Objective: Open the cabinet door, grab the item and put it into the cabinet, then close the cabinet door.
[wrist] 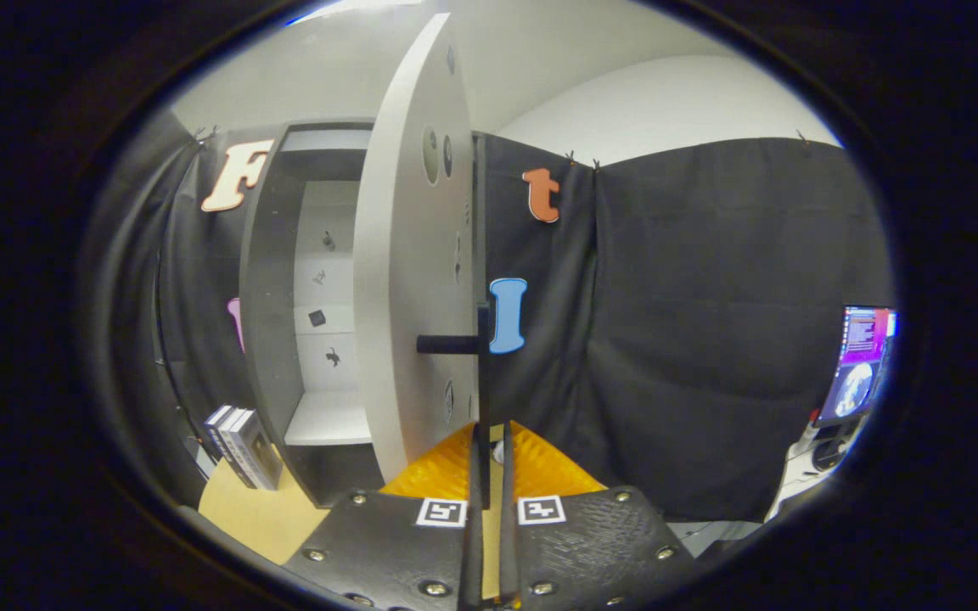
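A: What are the gripper (489,441) fingers doing?
B: Pressed nearly together, pinching the thin black bar handle (482,373) of the open grey cabinet door (413,280).
A: And the item?
B: Boxes (243,445) stand left of the cabinet (272,288), on the tan table (243,509).

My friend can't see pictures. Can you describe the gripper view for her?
The cabinet door stands open, edge-on just ahead of the gripper, whose fingers are nearly closed on nothing. An empty white shelf shows inside; books stand beside the cabinet.
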Available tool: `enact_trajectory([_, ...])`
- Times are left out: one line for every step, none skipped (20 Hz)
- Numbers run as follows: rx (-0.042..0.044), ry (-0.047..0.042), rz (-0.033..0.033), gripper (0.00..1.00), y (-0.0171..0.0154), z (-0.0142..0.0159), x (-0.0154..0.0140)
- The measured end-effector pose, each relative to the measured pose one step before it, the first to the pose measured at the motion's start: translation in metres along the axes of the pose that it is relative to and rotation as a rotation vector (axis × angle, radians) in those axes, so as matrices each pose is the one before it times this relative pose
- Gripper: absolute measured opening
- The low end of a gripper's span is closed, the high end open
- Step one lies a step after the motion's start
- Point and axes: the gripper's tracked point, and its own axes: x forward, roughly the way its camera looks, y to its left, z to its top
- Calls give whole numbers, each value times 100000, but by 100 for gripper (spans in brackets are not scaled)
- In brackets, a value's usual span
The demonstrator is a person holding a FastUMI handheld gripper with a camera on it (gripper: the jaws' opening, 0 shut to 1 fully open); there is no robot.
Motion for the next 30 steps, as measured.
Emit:
enact_trajectory([926, 508, 868, 8, -727, -5, -17])
enact_trajectory([667, 567, 926, 8, -575, 26, 135])
enact_trajectory([1168, 1056, 920, 8, -550, -9, 156])
enact_trajectory([926, 769, 116, 8, -645, -23, 151])
enact_trajectory([-191, 523, 292, 8, -592, -192, 39])
enact_trajectory([-863, -203, 562, 11, -614, 144, 452])
enact_trajectory([-779, 175, 693, 11, -529, 30, 115])
enact_trajectory([-56, 90, 1105, 11, -358, 189, -1])
enact_trajectory([-138, 351, 1574, 11, -314, 36, -11])
enact_trajectory([34, 234, 1252, 11, -435, 140, 220])
enact_trajectory([81, 286, 653, 11, -383, -4, -126])
enact_trajectory([251, -219, 287, 16, -341, 96, 200])
enact_trajectory([527, 444, 503, 16, -340, 17, 159])
enact_trajectory([455, 771, 679, 16, -306, -82, -121])
enact_trajectory([408, -118, 609, 17, -284, 198, 209])
enact_trajectory([499, 670, 424, 22, -190, -134, -19])
enact_trajectory([244, 45, -194, 26, -158, 116, -203])
enact_trajectory([-231, -280, -430, 31, -171, -50, -61])
enact_trajectory([-105, -202, -814, 32, -183, 28, -113])
enact_trajectory([101, -92, -959, 32, -239, -11, -113])
enact_trajectory([350, 30, -1183, 32, -231, 106, -109])
enact_trajectory([362, -186, -1993, 32, -434, 96, -167])
enact_trajectory([729, -749, -2492, 32, -583, 257, -303])
enact_trajectory([1120, -1072, -2171, 32, -638, 447, -493])
enact_trajectory([1366, -1228, -2101, 32, -614, 531, -623])
enact_trajectory([806, -1121, -2127, 32, -497, 114, -397])
enact_trajectory([316, -752, -2312, 32, -511, 151, -318])
enact_trajectory([56, -412, -2346, 32, -500, -100, -283])
enact_trajectory([498, -307, -758, 32, -211, 66, -235])
enact_trajectory([1853, -65, 1120, 32, 408, 176, -425])
